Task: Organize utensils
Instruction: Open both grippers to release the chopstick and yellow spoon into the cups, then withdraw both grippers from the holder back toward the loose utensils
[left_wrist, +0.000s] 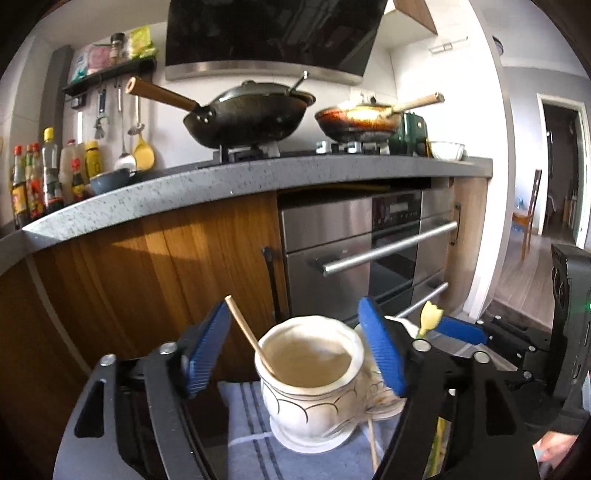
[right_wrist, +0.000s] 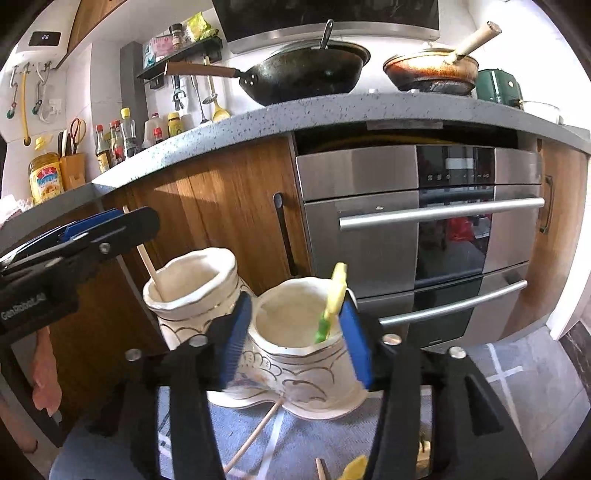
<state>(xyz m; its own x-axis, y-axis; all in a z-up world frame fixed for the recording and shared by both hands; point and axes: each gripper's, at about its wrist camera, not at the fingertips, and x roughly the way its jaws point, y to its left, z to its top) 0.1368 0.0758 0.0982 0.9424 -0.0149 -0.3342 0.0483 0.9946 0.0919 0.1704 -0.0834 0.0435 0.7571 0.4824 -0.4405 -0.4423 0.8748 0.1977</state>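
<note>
Two joined white ceramic pots stand on a blue striped cloth (left_wrist: 247, 424). A wooden chopstick (left_wrist: 246, 332) leans in the left pot (left_wrist: 314, 398). My left gripper (left_wrist: 295, 350) is open, its blue pads either side of that pot and clear of the chopstick. A yellow-and-green utensil (right_wrist: 332, 299) stands in the right pot (right_wrist: 295, 354). My right gripper (right_wrist: 295, 343) straddles that pot, open, with the utensil leaning close to its right pad. Another chopstick (right_wrist: 255, 435) lies loose on the cloth, with one more stick (right_wrist: 319, 469) and a yellow utensil (right_wrist: 352, 469) at the frame's bottom edge.
Behind the pots are wooden cabinet doors (left_wrist: 166, 258) and a steel oven (right_wrist: 424, 229) with bar handles. The grey counter (left_wrist: 258, 173) above carries a black wok (left_wrist: 247, 114), a frying pan (left_wrist: 362, 118) and sauce bottles (left_wrist: 37, 181). A hand (right_wrist: 44, 369) shows at the left.
</note>
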